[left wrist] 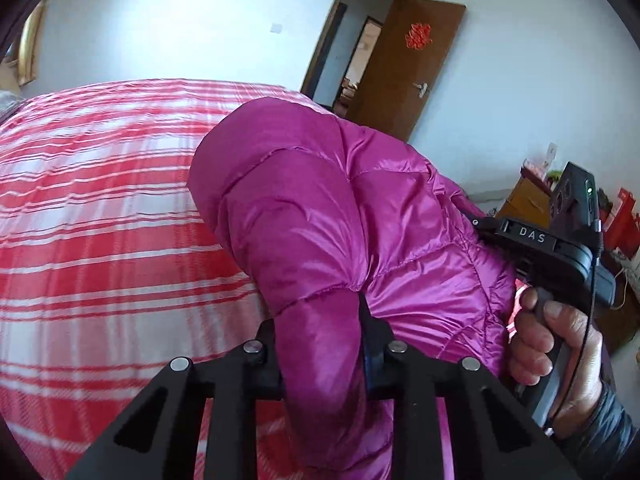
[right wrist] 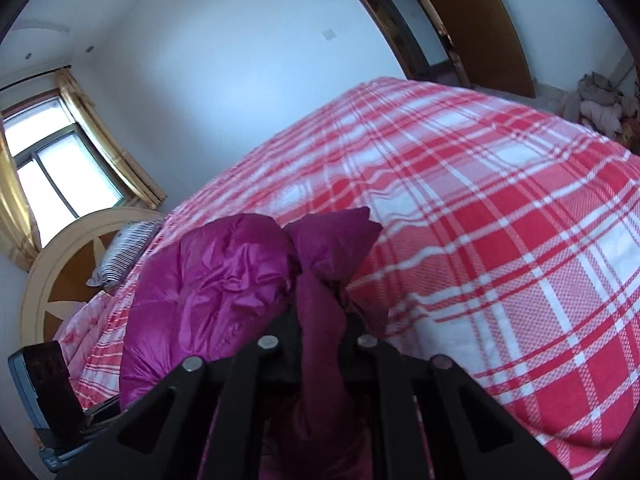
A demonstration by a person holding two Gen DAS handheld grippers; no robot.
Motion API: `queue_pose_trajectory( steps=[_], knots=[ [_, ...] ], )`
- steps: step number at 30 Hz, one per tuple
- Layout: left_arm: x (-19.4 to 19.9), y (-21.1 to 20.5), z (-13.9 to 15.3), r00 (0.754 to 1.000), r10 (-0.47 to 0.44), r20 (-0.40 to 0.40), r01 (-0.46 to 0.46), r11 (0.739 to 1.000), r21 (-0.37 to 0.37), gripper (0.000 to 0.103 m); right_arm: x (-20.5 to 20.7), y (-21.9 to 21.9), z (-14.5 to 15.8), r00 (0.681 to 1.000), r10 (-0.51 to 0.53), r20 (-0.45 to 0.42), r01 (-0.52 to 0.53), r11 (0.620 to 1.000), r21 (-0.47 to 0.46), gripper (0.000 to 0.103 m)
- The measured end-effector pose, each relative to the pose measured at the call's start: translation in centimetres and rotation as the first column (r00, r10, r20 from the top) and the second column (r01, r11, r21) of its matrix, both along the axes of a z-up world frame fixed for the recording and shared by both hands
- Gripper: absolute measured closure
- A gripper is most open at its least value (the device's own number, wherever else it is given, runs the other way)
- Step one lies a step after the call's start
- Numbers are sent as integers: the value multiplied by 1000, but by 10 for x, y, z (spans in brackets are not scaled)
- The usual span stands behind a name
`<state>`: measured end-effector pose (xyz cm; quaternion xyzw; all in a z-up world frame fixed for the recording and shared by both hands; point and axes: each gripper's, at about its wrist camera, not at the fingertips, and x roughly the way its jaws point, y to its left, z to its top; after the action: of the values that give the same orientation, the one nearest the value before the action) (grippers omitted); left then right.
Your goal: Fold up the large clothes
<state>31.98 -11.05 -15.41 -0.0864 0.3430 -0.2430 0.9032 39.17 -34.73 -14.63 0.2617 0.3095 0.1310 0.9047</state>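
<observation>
One magenta down jacket (left wrist: 320, 216) lies on one bed with a red-and-white plaid cover (left wrist: 100, 208). Two grippers are in view, the left gripper (left wrist: 322, 340) and the right gripper (right wrist: 322, 320). One striped pillow (right wrist: 124, 252) and one window (right wrist: 60, 176) show.

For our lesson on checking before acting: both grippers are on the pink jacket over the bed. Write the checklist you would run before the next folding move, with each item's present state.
1. Left gripper has the jacket: ok, jaws closed on a fold of it.
2. Right gripper has the jacket: ok, fabric pinched between the jaws.
3. Each gripper holds one layer only: cannot tell, the fabric is bunched.
4. Bed free for laying the jacket down: ok, only plaid cover shows ahead.
5. Which jacket parts are held: cannot tell.
6. Grippers apart from each other: ok, the right one sits clear at the left view's edge.
</observation>
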Motion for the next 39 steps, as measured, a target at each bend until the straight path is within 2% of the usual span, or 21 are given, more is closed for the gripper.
queue_pose_trajectory(
  steps=[7,12,20,26,32,39],
  knots=[
    [-39,61,31,991,89,98,-92,995,25,77,-1,49,28,994,95,62,-97,995,33,91],
    [-46,112,38,980,166,113,-170,985,24,77,18,90,32,983,171,68,-175,982,67,91],
    [-55,187,28,947,305,99,-308,951,23,77,46,176,47,946,314,73,-318,947,45,91],
    [-64,231,20,920,385,74,-387,922,10,77,62,233,46,917,396,54,-398,917,31,91],
    [-65,263,5,899,436,47,-437,900,8,77,73,274,36,890,456,23,-456,890,15,91],
    [-75,284,-11,890,456,18,-456,890,0,77,74,309,20,861,509,-16,-509,861,2,91]
  ],
)
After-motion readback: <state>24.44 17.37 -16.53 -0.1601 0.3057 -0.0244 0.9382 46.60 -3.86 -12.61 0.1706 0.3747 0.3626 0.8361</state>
